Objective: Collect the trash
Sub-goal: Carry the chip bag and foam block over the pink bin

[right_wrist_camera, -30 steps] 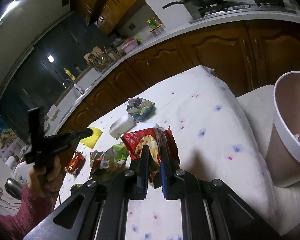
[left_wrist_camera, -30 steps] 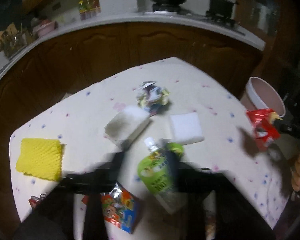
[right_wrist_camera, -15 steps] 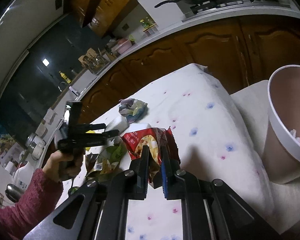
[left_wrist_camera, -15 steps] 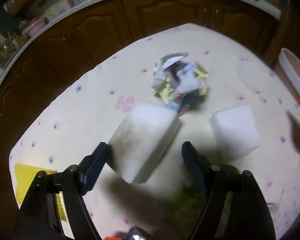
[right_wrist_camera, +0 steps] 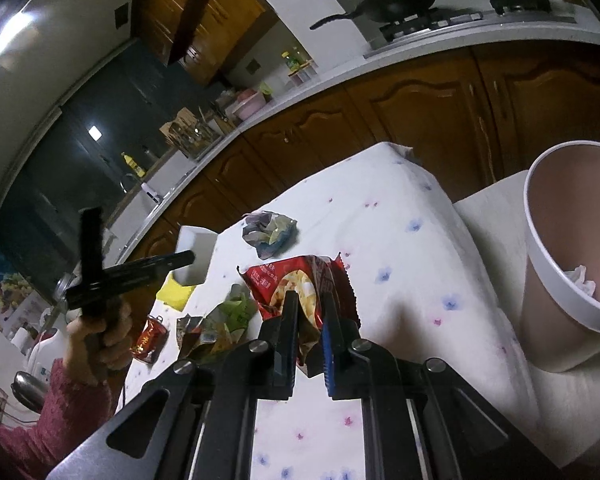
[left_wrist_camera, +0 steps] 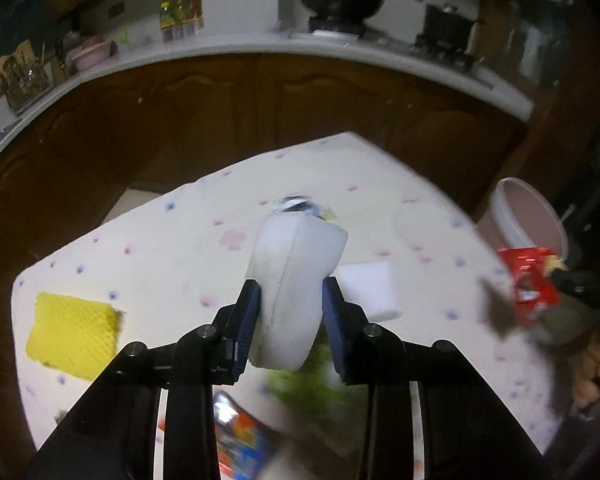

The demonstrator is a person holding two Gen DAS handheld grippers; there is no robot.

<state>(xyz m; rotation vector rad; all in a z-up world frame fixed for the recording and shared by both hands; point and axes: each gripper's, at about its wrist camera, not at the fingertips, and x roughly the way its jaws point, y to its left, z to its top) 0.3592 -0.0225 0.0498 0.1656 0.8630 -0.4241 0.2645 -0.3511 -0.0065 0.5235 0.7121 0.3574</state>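
Note:
My left gripper (left_wrist_camera: 290, 300) is shut on a white foam block (left_wrist_camera: 296, 280) and holds it above the table; the block also shows in the right wrist view (right_wrist_camera: 194, 254). My right gripper (right_wrist_camera: 310, 312) is shut on a red snack bag (right_wrist_camera: 300, 284), seen too in the left wrist view (left_wrist_camera: 530, 280), held near the table's right edge. A pink trash bin (right_wrist_camera: 576, 264) with white rim stands beside the table, with crumpled paper inside. A crumpled wrapper (right_wrist_camera: 270, 232), a green pouch (right_wrist_camera: 236, 308) and a red can (right_wrist_camera: 150, 338) lie on the table.
The table (left_wrist_camera: 180, 248) has a white flowered cloth. A yellow sponge (left_wrist_camera: 72, 334) lies at its left, a second white block (left_wrist_camera: 370, 290) in the middle, a colourful packet (left_wrist_camera: 240, 436) near the front. Brown kitchen cabinets and a counter stand behind.
My left gripper closed on the white foam block and lifted it off the table. My right gripper keeps holding the red bag, nearly still.

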